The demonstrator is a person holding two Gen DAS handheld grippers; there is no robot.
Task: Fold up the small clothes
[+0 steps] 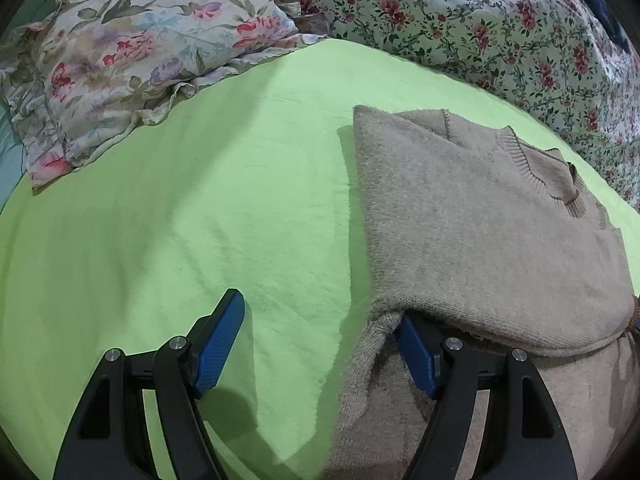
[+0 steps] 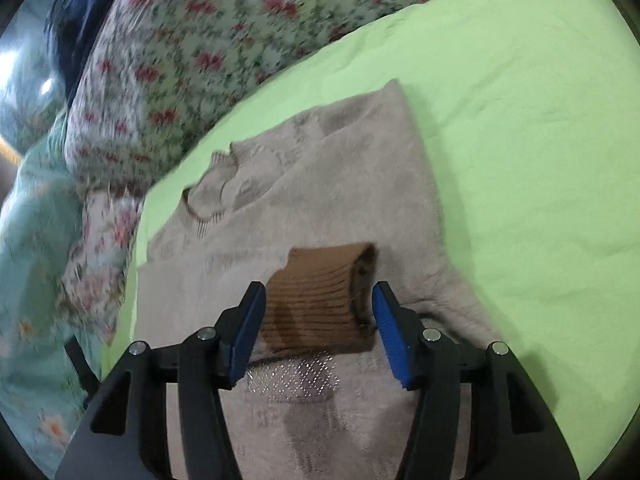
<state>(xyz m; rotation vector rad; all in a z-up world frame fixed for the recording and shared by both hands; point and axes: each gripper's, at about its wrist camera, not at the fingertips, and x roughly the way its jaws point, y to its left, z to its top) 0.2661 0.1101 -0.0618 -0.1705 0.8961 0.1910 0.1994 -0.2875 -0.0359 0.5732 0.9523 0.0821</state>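
Note:
A beige knit sweater lies partly folded on the green sheet, its ribbed collar toward the floral blanket. My left gripper is open at the sweater's left edge; its right finger is tucked under the folded layer, its left finger over bare sheet. In the right wrist view the sweater fills the middle, and a brown ribbed cuff rests on it. My right gripper is open, one finger on each side of the cuff, not closed on it.
A floral pillow lies at the back left. A floral blanket runs along the back and right, and it also shows in the right wrist view. Green sheet spreads right of the sweater.

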